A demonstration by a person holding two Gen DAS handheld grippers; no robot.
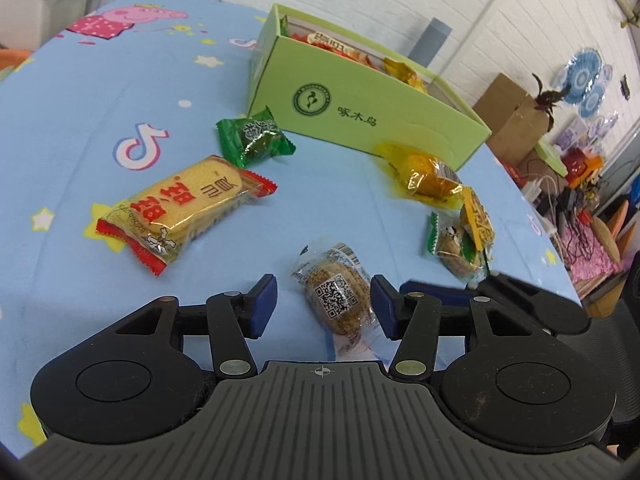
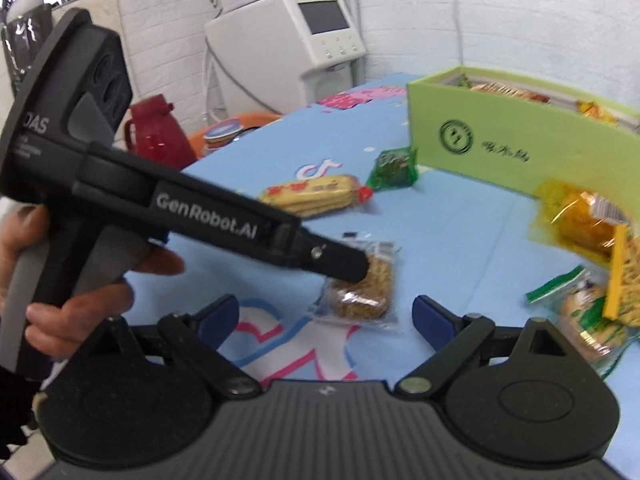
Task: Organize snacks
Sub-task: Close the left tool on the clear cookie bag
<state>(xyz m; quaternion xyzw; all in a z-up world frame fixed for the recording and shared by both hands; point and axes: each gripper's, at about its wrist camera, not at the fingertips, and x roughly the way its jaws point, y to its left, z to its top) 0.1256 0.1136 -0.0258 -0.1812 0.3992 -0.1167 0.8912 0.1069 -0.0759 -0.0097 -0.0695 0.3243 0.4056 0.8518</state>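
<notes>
Snacks on blue cloth, left tongs astride a sesame cake

Left wrist view: the left gripper [image 1: 323,306] is low over the cloth [image 1: 100,128], its blue pads [image 1: 262,306] spread apart on either side of a sesame cake [image 1: 336,300] in a clear wrapper with a QR label. The right pad sits just beside the wrapper; whether it touches is hard to tell. To the left lies a yellow cracker pack [image 1: 182,210] with red ends, and beyond it a green candy [image 1: 254,140]. The green box [image 1: 360,112] stands at the far middle, open, with several wrapped snacks inside. A yellow pack [image 1: 426,178] lies near the box's near right corner, blurred, and nearer on the right a green-edged biscuit [image 1: 454,248] lies under a yellow-striped packet [image 1: 476,218]. The right gripper [image 1: 440,290] shows at the right edge, just beside the left one.

Right wrist view: the right gripper [image 2: 326,314] hovers above the cloth with pads well spread and nothing between them. The left gripper crosses from the left, held in a hand [image 2: 76,280], its tip over the sesame cake [image 2: 364,292]. The cracker pack [image 2: 316,194] and green candy [image 2: 394,168] lie farther off, and the box [image 2: 520,148] stands at the far right. The yellow pack [image 2: 584,220] and biscuit [image 2: 588,320] are at the right.
</notes>
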